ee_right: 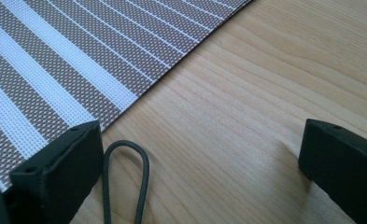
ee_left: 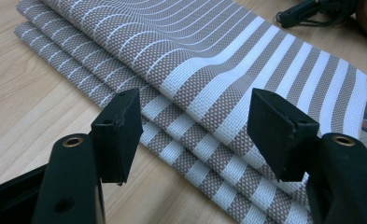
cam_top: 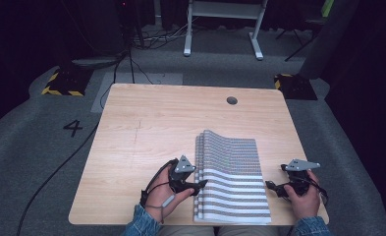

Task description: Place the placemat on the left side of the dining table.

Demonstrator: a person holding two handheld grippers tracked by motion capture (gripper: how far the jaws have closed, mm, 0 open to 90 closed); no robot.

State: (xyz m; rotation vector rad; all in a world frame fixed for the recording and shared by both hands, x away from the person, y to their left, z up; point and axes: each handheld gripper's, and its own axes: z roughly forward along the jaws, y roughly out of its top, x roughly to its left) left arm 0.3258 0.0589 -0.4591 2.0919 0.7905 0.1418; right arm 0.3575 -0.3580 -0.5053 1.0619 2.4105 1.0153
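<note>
Striped mats (cam_top: 232, 174) lie stacked on the table (cam_top: 146, 132); my left claw (cam_top: 199, 185) and right claw (cam_top: 270, 186), both open, flank them.

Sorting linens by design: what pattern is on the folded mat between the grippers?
Brown-grey and white woven stripes on the folded mat, clearest in the left gripper view.

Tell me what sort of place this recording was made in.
Probably a lab or studio recording bay: a bare wooden table on grey carpet, a floor number 4, hazard-striped stand bases, and loose cables.
</note>
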